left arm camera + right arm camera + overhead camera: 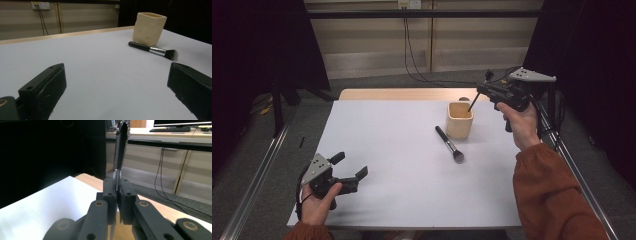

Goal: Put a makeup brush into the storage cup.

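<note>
Left gripper (352,172) — seen at the near left corner of the white table (387,150), held in the person's left hand (319,202). Its jaws are spread wide and nothing lies between them; in the left gripper view the two black jaws are seen well apart over bare table top. A grey three-cornered plate is carried on top of its body.

Loose brush (449,143) — a make-up brush with a black handle, a silver ferrule and a dark, pale-tipped bristle head. It is laid flat on the table just near-left of the cup, handle toward the far side, bristles toward the near right. It is touched by neither gripper.

Cup (459,120) — a pale cream, square-sided holder with rounded corners, stood upright toward the far right of the table. In the left gripper view (149,28) a faint dimpled pattern is seen on its walls.

Held tool (474,101) — a thin black stick-like item, slanted down with its lower end at the cup's mouth. In the right gripper view (120,147) a dark ribbed upper part and a narrow silvery section at the pads are seen; its kind cannot be told.

Right gripper (480,91) — raised above the cup at the far right in the right hand (522,125), jaws closed tight on the held tool.

Writing — no brand, label or lettering can be read on any item.
</note>
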`<action>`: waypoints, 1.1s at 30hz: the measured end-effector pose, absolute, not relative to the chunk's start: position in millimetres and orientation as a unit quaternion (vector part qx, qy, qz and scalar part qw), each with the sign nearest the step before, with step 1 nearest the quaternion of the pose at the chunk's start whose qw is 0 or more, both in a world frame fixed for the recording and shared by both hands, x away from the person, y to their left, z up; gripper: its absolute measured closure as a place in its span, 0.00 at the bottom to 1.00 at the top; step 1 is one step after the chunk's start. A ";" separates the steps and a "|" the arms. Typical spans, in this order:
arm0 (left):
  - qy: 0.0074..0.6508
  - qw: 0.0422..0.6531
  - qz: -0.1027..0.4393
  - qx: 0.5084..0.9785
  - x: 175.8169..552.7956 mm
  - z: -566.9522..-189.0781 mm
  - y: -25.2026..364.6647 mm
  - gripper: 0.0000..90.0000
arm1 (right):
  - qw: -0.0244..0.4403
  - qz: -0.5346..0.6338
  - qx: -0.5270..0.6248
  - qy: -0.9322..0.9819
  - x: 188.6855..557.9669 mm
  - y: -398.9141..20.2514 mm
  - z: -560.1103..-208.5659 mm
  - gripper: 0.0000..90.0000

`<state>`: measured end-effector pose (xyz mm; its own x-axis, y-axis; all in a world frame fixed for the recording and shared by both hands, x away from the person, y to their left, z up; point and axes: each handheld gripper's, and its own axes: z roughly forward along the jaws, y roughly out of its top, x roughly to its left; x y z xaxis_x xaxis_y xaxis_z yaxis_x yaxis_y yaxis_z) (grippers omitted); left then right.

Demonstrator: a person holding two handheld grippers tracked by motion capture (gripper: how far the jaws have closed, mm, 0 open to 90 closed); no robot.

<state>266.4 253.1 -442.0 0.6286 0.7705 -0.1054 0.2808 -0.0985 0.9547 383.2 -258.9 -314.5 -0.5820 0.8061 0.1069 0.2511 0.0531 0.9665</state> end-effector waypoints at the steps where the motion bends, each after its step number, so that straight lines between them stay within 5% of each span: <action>1: 0.369 0.557 0.219 0.711 266.6 -442.1 253.2 0.02 | 0.244 0.569 0.387 0.683 385.2 -257.9 -314.6 0.96; 33: 0.369 0.554 0.229 0.711 266.2 -440.9 257.1 0.03 | 0.232 0.522 0.410 0.711 412.3 -240.1 -363.3 0.96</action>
